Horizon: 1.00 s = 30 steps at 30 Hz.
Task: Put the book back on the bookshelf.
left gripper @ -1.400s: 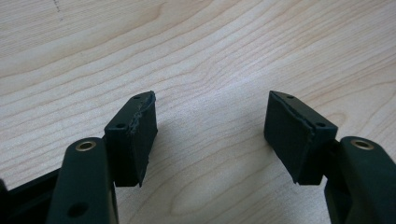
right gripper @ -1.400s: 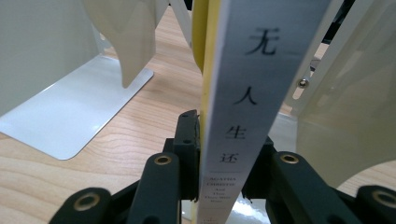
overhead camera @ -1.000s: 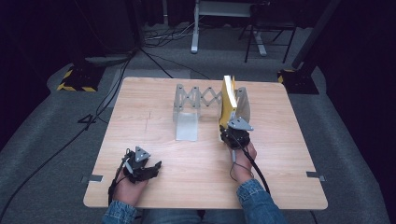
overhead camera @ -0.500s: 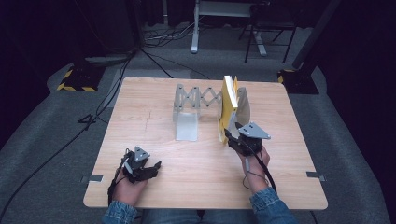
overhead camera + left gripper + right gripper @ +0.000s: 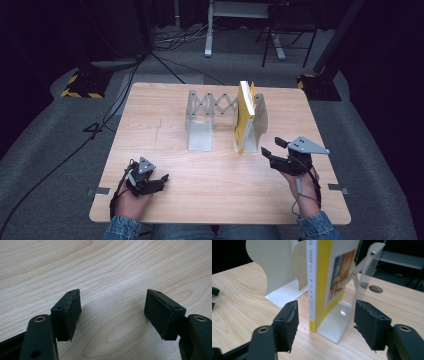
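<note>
**Yellow book stands in the rack, both grippers free**

The yellow book [image 5: 245, 116] stands upright against the right plate of the expanding bookend rack [image 5: 210, 117], mid-table. Judging by this, any withdrawal should go straight back so the jaws clear the spine. The right gripper [image 5: 272, 148] hovers just near of the book, jaws released and empty. The left gripper [image 5: 159, 181] rests near-left, released too.

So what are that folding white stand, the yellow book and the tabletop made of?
The white expanding bookend rack looks like thin painted sheet metal: smooth, slightly glossy plates joined by riveted scissor bars. The yellow book seems to be a paperback with a glossy printed paper cover, though that is hard to confirm. The pale table shows wood grain, which may be solid wood, veneer or laminate.
</note>
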Each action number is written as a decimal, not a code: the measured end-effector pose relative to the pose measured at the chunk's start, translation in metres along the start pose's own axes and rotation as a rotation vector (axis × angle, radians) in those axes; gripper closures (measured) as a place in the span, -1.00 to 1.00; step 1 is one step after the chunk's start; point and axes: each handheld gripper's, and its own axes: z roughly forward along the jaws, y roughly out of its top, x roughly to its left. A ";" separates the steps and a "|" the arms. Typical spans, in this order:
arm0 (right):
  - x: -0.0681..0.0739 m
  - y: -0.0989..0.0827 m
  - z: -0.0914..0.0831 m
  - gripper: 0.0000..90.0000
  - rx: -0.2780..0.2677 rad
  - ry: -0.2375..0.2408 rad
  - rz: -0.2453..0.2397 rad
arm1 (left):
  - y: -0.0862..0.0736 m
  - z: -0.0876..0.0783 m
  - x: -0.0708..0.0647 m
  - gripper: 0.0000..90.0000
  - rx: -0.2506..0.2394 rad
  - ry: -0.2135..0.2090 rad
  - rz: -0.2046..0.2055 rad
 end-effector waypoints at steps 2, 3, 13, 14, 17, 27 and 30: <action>-0.009 -0.003 -0.007 -0.34 0.016 0.006 0.016 | 0.000 0.000 0.003 -0.35 0.004 -0.015 0.015; -0.013 -0.005 -0.011 -0.37 0.024 0.012 0.020 | 0.000 0.000 0.004 -0.36 0.008 -0.019 0.024; -0.046 -0.032 -0.030 -0.62 0.120 0.025 0.042 | 0.000 0.000 0.008 -0.39 0.009 -0.031 0.037; -0.049 -0.036 -0.032 -0.63 0.127 0.023 0.040 | 0.000 -0.001 0.009 -0.39 0.009 -0.031 0.038; -0.055 -0.047 -0.037 -0.63 0.123 0.026 0.065 | 0.000 0.000 0.009 -0.39 0.009 -0.032 0.038; -0.080 -0.088 -0.037 -0.67 0.239 0.006 0.110 | 0.000 0.000 0.009 -0.39 0.010 -0.033 0.038; -0.088 -0.101 -0.030 -0.67 0.332 0.001 0.142 | 0.000 0.000 0.009 -0.39 0.011 -0.034 0.036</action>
